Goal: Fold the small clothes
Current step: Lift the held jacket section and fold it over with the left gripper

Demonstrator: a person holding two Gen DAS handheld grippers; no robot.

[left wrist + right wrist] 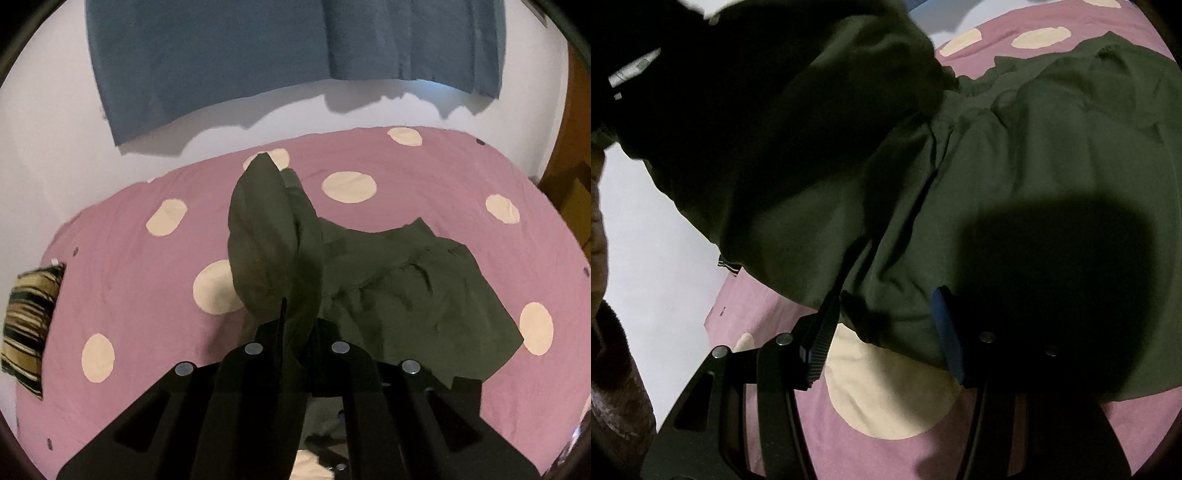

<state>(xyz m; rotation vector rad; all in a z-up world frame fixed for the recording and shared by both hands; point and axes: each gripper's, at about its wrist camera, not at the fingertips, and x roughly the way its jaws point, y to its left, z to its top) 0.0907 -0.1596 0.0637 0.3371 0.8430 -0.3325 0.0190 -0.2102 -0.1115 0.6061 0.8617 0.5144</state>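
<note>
Nearest in the left wrist view, the left gripper [295,332] was clamped tight on a fold of the dark green garment [406,288], its black jaws pressed together with the cloth pinched between them. From that grip a lifted flap of the garment stood up toward twelve o'clock, hanging in a rounded fold above the bed. The rest of it lay spread on the sheet [147,295] out toward three o'clock, rumpled and creased, one corner reaching down toward four o'clock beside the gripper's frame.

The sheet was pink with large cream dots. At nine o'clock, near the bed's edge, lay a striped cushion [31,328], gold and black. Farther off, past the bed's far edge at twelve o'clock, a blue cloth [221,55] hung against the white wall [48,147]. At about two to three o'clock a strip of brown wood showed past the bed; I could not tell what it was.

In the right wrist view, the right gripper [882,325] stood about half open, low over the sheet, with the garment's hem lying between its two fingers [947,332]. I could not tell whether the pads pressed the cloth or merely flanked it. One cream dot lay just under the gripper at six o'clock. The garment filled most of that view, from three o'clock up to twelve, and its raised part loomed dark at ten to eleven o'clock. A round shadow fell on the cloth at four o'clock.
</note>
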